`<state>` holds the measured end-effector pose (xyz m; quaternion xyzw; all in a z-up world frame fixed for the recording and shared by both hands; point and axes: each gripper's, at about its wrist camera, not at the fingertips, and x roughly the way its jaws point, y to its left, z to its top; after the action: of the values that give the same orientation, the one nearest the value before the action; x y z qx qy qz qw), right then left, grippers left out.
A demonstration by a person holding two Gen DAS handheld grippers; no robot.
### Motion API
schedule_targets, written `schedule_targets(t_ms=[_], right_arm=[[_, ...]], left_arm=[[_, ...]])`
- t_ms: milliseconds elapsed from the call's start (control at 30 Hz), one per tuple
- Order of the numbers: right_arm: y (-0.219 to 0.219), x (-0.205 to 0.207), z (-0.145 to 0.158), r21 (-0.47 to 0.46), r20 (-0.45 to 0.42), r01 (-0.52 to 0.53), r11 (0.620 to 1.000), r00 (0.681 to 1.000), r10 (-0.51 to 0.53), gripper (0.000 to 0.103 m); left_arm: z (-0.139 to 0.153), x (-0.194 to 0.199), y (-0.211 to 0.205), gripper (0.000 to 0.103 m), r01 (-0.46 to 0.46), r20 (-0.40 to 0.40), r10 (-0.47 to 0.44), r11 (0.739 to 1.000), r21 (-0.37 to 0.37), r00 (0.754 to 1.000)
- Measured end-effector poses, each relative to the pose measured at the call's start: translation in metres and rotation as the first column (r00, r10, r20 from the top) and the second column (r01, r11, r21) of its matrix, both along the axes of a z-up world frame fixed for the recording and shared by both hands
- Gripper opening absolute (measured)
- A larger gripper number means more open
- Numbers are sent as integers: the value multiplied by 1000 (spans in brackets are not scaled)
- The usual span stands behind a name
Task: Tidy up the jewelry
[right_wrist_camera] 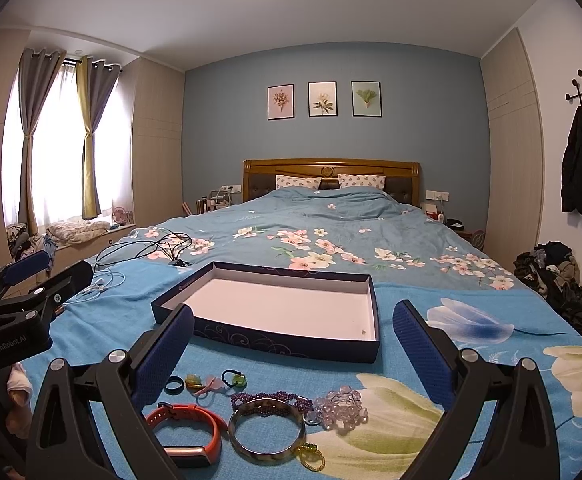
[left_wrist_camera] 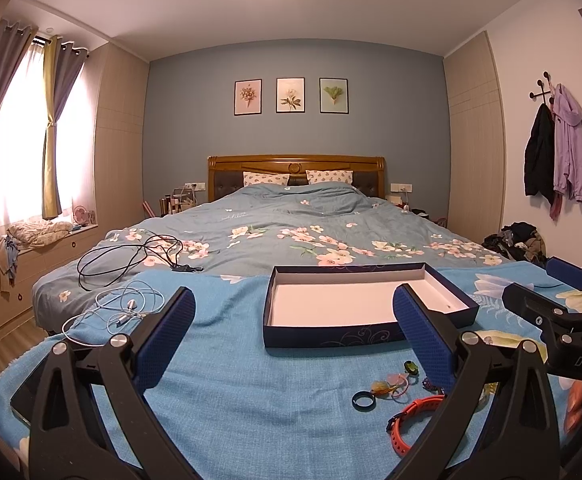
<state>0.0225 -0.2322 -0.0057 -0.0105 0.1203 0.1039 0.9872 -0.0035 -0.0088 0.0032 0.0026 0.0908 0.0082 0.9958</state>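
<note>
A shallow dark-blue box (left_wrist_camera: 365, 334) (right_wrist_camera: 275, 342) with a white inside lies open and empty on a blue towel on the bed. In front of it lies jewelry: an orange band (right_wrist_camera: 189, 432) (left_wrist_camera: 411, 416), a grey bangle (right_wrist_camera: 267, 430), a purple bead bracelet (right_wrist_camera: 271, 398), a clear bead bracelet (right_wrist_camera: 341, 406), a black ring (right_wrist_camera: 173, 385) (left_wrist_camera: 363, 400), and small hair ties (right_wrist_camera: 235, 379). My left gripper (left_wrist_camera: 291, 334) is open, left of the jewelry. My right gripper (right_wrist_camera: 293, 344) is open, above the jewelry. Neither holds anything.
Black cables (left_wrist_camera: 131, 256) and white earphones (left_wrist_camera: 123, 312) lie on the bed at the left. The floral duvet (right_wrist_camera: 331, 232) runs back to the wooden headboard (right_wrist_camera: 331, 170). A clothes pile (right_wrist_camera: 555, 276) sits at the right. The other gripper (left_wrist_camera: 563, 312) shows at each view's edge.
</note>
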Motion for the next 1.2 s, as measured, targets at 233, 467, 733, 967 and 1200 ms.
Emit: schedule_targets(t_ms=[233, 467, 733, 967, 1200], right_arm=[[1, -1, 2, -1, 4, 0, 1000, 1000, 0, 96], [0, -1, 3, 1, 5, -1, 1000, 1000, 1, 96], [0, -1, 3, 0, 6, -2, 1000, 1000, 2, 96], [0, -1, 4, 0, 4, 0, 1000, 1000, 0, 96], [-2, -1, 5, -2, -2, -1, 1000, 1000, 1, 96]], left_arm=[[-1, 2, -1, 97, 0, 2, 0, 1000, 1, 1000], [-1, 1, -1, 97, 3, 2, -3, 1000, 3, 1000], [-1, 1, -2, 97, 2, 1, -2, 1000, 3, 1000], [-1, 1, -2, 97, 3, 0, -3, 1000, 4, 1000], [-2, 2, -2, 97, 4, -4, -4, 1000, 0, 1000]])
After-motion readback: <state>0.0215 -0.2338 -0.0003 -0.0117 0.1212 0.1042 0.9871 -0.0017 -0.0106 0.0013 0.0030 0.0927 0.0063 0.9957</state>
